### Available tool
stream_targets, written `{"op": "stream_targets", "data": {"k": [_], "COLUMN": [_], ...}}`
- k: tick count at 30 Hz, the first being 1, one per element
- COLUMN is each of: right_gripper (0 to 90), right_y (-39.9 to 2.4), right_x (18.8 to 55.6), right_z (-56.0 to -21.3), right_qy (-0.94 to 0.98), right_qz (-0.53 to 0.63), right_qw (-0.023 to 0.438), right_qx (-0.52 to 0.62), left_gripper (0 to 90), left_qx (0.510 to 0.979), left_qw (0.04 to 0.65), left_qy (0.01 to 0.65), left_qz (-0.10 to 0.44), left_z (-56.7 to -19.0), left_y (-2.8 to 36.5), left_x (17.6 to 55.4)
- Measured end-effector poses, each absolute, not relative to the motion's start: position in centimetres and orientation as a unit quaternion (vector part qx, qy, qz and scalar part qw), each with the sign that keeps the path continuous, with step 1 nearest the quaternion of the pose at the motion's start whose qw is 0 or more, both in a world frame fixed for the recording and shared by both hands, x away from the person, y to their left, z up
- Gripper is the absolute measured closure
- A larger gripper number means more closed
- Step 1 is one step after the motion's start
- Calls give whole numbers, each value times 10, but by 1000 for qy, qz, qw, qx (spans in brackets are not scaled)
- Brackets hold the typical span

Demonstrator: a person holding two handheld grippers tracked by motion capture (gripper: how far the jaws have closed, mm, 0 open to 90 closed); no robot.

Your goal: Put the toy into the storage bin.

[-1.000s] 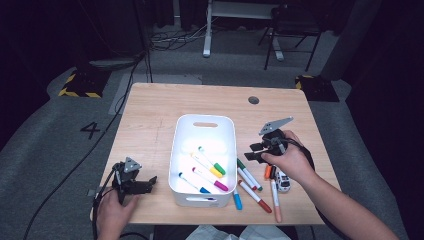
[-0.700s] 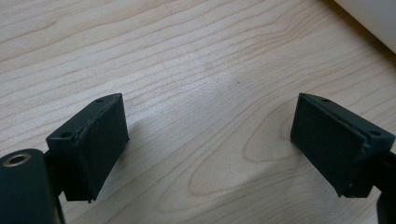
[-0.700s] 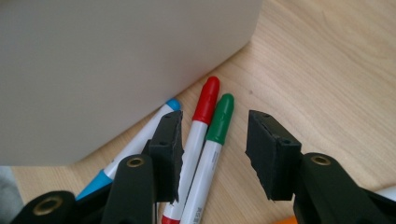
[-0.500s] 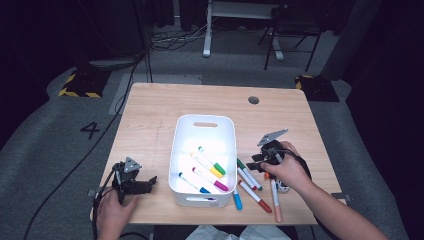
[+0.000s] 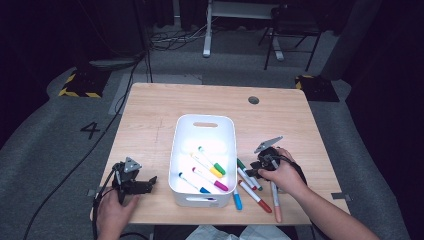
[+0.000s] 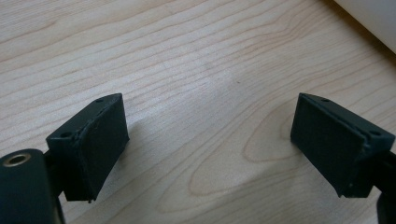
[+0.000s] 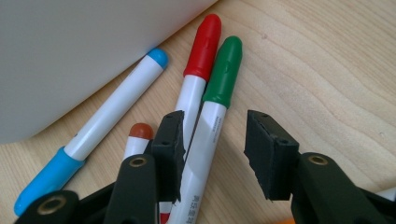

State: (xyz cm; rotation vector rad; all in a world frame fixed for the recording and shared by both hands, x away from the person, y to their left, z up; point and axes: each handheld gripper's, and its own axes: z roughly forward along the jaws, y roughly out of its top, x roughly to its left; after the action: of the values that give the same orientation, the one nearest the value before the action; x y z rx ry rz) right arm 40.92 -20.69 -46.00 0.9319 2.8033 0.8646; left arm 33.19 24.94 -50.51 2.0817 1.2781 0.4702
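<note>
A white bin (image 5: 205, 120) in the middle of the wooden table holds several markers, among them a green-and-yellow one (image 5: 212, 161) and a pink one (image 5: 210, 179). More markers lie on the table to its right. My right gripper (image 5: 252, 172) is low over them. In the right gripper view its jaws (image 7: 217, 128) straddle a green-capped marker (image 7: 219, 88); the left pad is at the barrel and the right pad stands off with a gap. A red-capped marker (image 7: 201, 51) lies beside it. My left gripper (image 5: 150, 182) rests open at the front left, nothing between its jaws (image 6: 210, 130).
A blue marker (image 7: 107, 126) lies against the bin wall (image 7: 70, 46). A red marker (image 5: 255, 196) and an orange one (image 5: 276, 202) lie near the table's front edge. Bare wood stretches left of the bin. A round hole (image 5: 253, 100) sits at the back right.
My right hand has come down and slightly left, from above the table to the markers beside the bin. My left hand has stayed put.
</note>
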Motion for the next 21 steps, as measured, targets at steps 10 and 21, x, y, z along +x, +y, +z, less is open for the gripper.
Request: {"op": "stream_targets", "data": {"k": [10,21], "right_gripper": [695,767], "right_y": [-206,-202], "right_x": [412,411], "right_z": [-471,-473], "right_qy": [915,898], "right_qz": [255,242], "right_qw": [45,76], "right_qx": [309,358], "left_gripper": [114,114], "left_qx": [793,793], "left_qw": [321,321], "left_qy": [487,487], "left_qz": [179,179], "left_z": [-505,-505], "left_y": [249,249], "left_x": [332,332]}}
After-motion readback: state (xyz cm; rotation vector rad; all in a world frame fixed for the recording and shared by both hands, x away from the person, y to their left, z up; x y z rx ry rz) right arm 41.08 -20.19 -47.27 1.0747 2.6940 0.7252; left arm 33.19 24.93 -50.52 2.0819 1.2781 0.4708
